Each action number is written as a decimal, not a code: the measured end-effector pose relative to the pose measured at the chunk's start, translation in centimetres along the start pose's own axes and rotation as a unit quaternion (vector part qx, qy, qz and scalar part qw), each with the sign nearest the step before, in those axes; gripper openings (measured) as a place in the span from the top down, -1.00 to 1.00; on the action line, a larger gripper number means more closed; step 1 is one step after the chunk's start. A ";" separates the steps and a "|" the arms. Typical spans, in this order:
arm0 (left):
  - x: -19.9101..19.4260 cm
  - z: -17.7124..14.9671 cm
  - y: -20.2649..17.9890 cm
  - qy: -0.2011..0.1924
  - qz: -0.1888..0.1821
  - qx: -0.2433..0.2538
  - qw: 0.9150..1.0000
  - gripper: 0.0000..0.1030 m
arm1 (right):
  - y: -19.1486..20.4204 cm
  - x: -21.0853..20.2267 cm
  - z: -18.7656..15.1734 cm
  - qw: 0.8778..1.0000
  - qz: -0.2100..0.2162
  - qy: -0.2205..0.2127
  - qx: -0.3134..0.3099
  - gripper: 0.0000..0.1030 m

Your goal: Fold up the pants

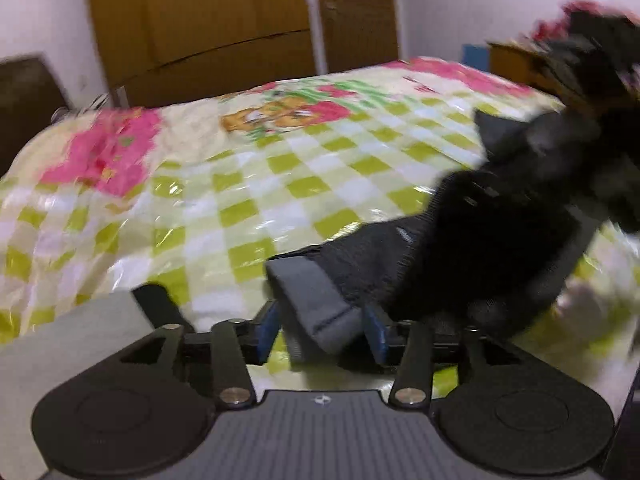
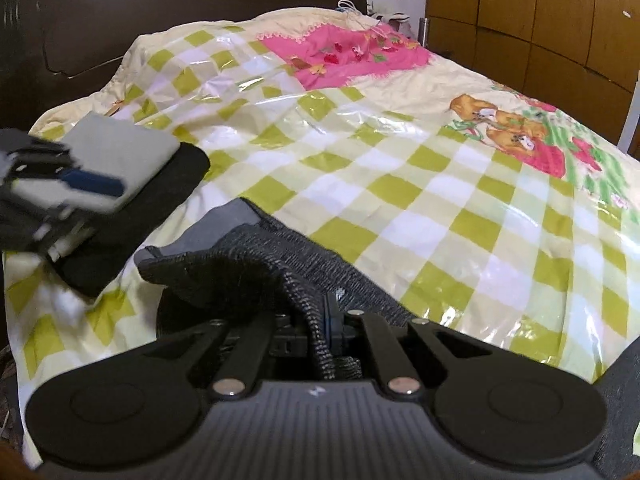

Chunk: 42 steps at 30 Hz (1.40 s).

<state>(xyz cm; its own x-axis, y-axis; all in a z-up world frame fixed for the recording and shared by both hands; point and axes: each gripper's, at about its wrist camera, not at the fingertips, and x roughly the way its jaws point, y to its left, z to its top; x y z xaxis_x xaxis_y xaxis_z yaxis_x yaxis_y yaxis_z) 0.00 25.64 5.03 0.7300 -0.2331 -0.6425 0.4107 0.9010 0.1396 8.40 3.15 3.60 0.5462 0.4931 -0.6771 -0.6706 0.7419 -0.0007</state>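
Observation:
The dark grey ribbed pants (image 1: 472, 240) hang stretched over a checkered bed cover. In the left wrist view, my left gripper (image 1: 324, 326) has its blue pads (image 1: 270, 326) on either side of a grey hem of the pants; it looks shut on it. The pants run up to the right toward the blurred right gripper (image 1: 592, 92). In the right wrist view, my right gripper (image 2: 320, 324) is shut on a rolled edge of the pants (image 2: 256, 264). The left gripper (image 2: 52, 184) shows at the far left, blurred.
The bed cover (image 2: 400, 168) is green-and-white checked with pink patches and a bear print. Folded grey and black clothes (image 2: 132, 168) lie at the left. A dark headboard (image 2: 160, 12) and wooden wardrobe (image 1: 240, 20) stand behind the bed.

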 end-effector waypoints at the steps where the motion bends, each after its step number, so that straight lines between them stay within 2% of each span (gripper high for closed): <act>1: 0.3 0.0 -0.9 0.003 0.005 0.031 0.999 -0.29 | -0.1 0.0 0.1 1.000 0.001 0.001 -0.002 0.90; 4: 2.5 0.1 -3.1 0.020 0.003 0.087 0.996 -0.31 | 0.0 -0.3 0.2 1.000 0.002 0.003 -0.012 0.90; 5: 3.3 0.1 -3.7 0.023 0.012 0.107 0.994 -0.32 | 0.0 -0.4 0.2 1.000 0.003 0.004 -0.012 0.90; 6: 4.4 0.1 -4.3 0.029 0.038 0.133 0.990 -0.29 | 0.0 -0.5 0.2 1.000 0.003 0.003 -0.013 0.90; 8: 6.2 0.7 -4.1 0.039 0.066 0.152 0.985 0.19 | -0.1 -0.8 0.3 1.000 0.002 0.000 -0.019 0.90; 9: 6.7 1.6 -3.3 0.038 0.063 0.139 0.987 0.30 | -0.2 -1.0 0.4 1.000 0.003 -0.001 -0.021 0.90; 10: 6.7 2.4 -2.5 0.027 0.067 0.126 0.989 0.32 | -0.3 -1.2 0.6 1.000 0.003 -0.002 -0.026 0.90; 13: 4.9 4.5 -0.6 -0.031 0.080 0.098 0.991 0.35 | 0.0 -3.1 1.5 0.997 -0.016 -0.032 -0.061 0.91; 15: 4.6 4.3 -0.1 -0.040 0.080 0.089 0.992 0.34 | 0.8 -4.1 1.7 0.995 -0.022 -0.046 -0.085 0.90; 16: 5.2 3.6 -0.1 -0.032 0.083 0.090 0.992 0.34 | 1.3 -4.1 1.2 0.995 -0.017 -0.043 -0.093 0.90; 18: 7.6 1.5 -0.4 0.016 0.088 0.100 0.991 0.34 | 2.8 -2.5 -0.7 0.994 -0.006 -0.020 -0.111 0.91; 19: 8.7 0.0 -0.9 0.045 0.090 0.115 0.988 0.31 | 3.8 -0.9 -2.1 0.993 0.001 0.002 -0.120 0.90; 21: 9.5 -2.0 -1.6 0.075 0.092 0.126 0.985 0.22 | 5.2 2.2 -4.6 0.991 0.017 0.053 -0.125 0.85; 22: 9.2 -2.7 -1.9 0.077 0.104 0.127 0.983 0.18 | 5.6 3.2 -5.5 0.989 0.019 0.069 -0.128 0.78; 24: 8.3 -3.0 -2.1 0.079 0.126 0.123 0.981 0.10 | 6.3 3.3 -6.2 0.988 0.010 0.055 -0.145 0.71; 26: 7.0 -3.0 -1.7 0.078 0.138 0.102 0.982 0.03 | 6.3 2.9 -5.9 0.988 0.018 0.050 -0.144 0.63; 30: 4.8 -2.9 -0.6 0.068 0.159 0.052 0.984 0.03 | 5.7 2.1 -5.4 0.991 0.036 0.048 -0.118 0.60; 33: 3.0 -1.7 -0.9 0.041 0.142 0.019 0.989 0.03 | 5.3 -0.1 -5.7 0.993 0.051 0.029 -0.104 0.54; 37: 3.4 0.0 -3.9 0.018 0.066 -0.006 0.998 0.02 | 3.8 -3.1 -5.5 0.995 0.054 0.011 -0.084 0.50; 42: 7.1 1.8 -10.1 0.016 -0.024 0.022 0.999 0.02 | -3.0 -7.3 -5.2 0.999 0.008 -0.015 0.033 0.47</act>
<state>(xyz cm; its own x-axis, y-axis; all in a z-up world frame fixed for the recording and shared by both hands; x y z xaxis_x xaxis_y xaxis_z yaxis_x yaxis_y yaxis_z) 2.06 14.26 0.37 0.6914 -0.2632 -0.6728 0.4692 0.8717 0.1412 3.77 -5.03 4.77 0.5513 0.5174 -0.6545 -0.6447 0.7621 0.0594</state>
